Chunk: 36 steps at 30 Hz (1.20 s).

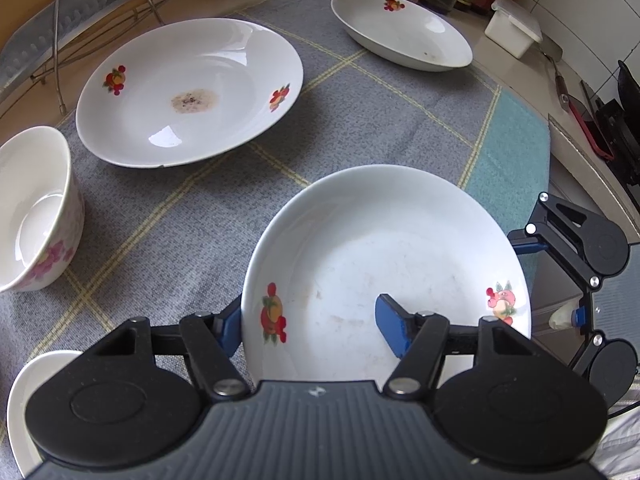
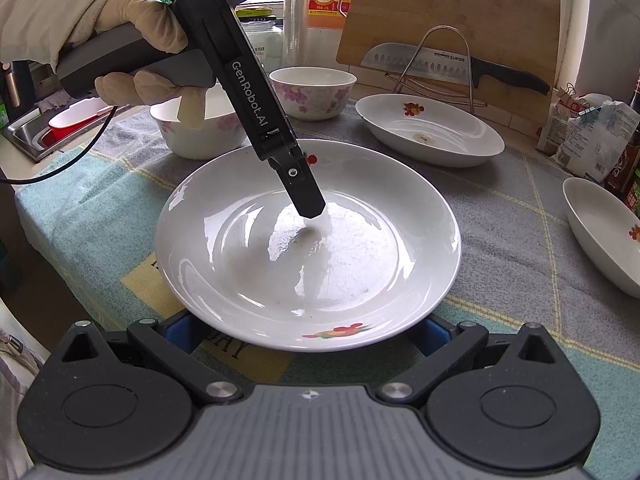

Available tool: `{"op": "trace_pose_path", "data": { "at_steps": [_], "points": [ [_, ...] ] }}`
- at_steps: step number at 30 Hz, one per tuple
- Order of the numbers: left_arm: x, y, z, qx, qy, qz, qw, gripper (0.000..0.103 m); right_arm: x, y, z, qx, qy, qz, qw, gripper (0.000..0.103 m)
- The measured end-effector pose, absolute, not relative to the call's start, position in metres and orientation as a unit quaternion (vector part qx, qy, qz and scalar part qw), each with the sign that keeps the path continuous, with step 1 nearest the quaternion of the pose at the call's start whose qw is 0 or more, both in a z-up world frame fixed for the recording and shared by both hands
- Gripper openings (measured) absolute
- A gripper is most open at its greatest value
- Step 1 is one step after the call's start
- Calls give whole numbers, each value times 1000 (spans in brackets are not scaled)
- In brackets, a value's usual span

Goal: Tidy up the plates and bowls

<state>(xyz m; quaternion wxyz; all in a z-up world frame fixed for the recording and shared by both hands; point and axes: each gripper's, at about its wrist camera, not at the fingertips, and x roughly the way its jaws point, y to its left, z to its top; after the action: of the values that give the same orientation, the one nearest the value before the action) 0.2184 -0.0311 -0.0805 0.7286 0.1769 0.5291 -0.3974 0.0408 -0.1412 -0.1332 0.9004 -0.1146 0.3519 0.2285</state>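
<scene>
Left gripper (image 1: 314, 330) straddles near plate's (image 1: 384, 264) rim, fingers apart, one inside, one outside, likely for lifting onto other plates; right gripper (image 2: 308, 332) open beneath its opposite rim, near cloth's (image 1: 168, 224) front edge.

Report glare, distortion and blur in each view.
Left wrist view: fisheye bends the cloth's grid lines, and small window highlights sit on the stained plate; focus is sharp. Right wrist view: broad glare streaks the near plate's well under the left tongs, and the corners darken.

Both wrist cams close, angled down, sharing plate (image 1: 384, 248)
</scene>
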Motion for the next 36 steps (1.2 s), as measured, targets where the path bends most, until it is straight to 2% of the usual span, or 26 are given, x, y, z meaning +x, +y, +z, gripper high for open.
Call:
{"op": "trace_pose_path", "data": {
  "at_steps": [17, 36],
  "points": [
    [223, -47, -68, 152, 534, -395, 732, 66, 49, -160, -125, -127, 358, 243, 892, 103],
    [239, -98, -55, 125, 525, -378, 753, 66, 72, -221, -100, -157, 357, 269, 881, 103]
  ]
}}
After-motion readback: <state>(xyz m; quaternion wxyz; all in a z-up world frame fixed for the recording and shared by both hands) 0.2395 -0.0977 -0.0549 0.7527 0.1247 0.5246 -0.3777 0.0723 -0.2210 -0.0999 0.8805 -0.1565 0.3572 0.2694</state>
